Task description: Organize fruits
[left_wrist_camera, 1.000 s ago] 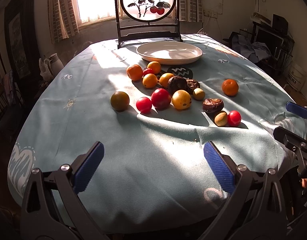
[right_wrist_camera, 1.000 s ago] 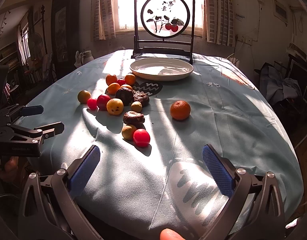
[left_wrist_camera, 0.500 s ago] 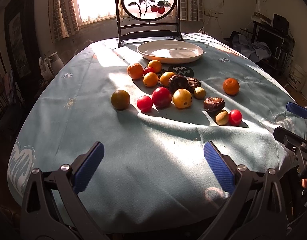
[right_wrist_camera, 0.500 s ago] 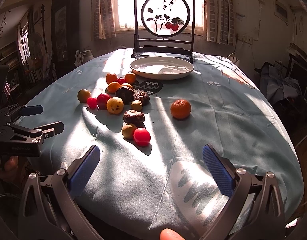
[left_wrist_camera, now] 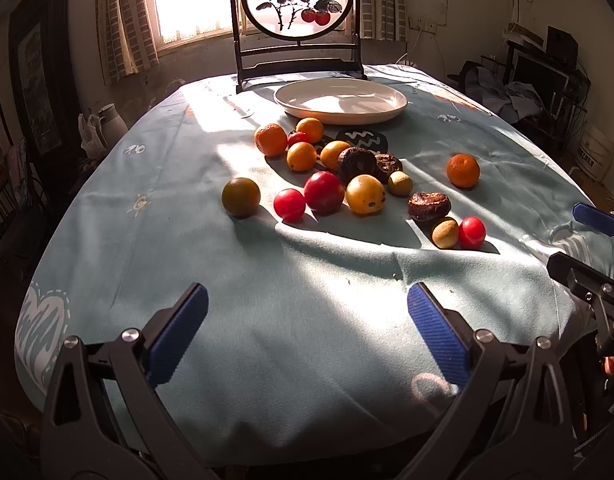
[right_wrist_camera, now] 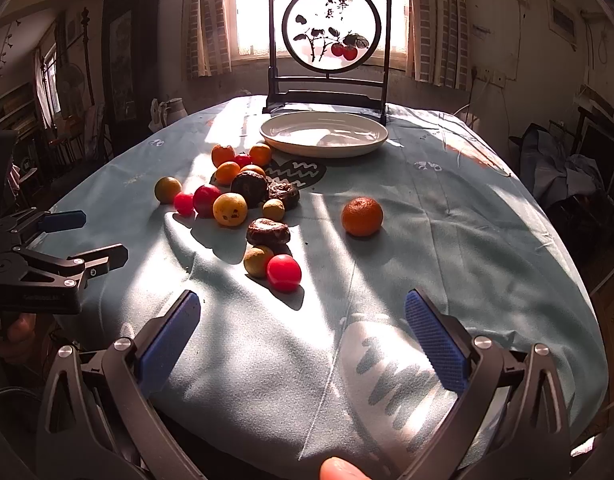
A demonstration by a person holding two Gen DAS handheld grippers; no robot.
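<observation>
Fingers of the left gripper (left_wrist_camera: 307,332) are spread wide over the worktop's (left_wrist_camera: 267,320) near edge, holding nothing; the right gripper (right_wrist_camera: 303,334) is equally wide and empty. The fruits (left_wrist_camera: 327,176) lie scattered mid-cloth at 12 o'clock from the left gripper (one tangerine (right_wrist_camera: 362,216) sits apart at 1 o'clock from the right gripper). Beyond them stands a white plate (left_wrist_camera: 399,100), no fruit on it.

We saw the left wrist view look from the table's near edge toward the window, fruit filling mid-frame. Our right wrist view faced likewise from further right. Both shared the plate (left_wrist_camera: 341,101) (right_wrist_camera: 323,134) at upper centre.
</observation>
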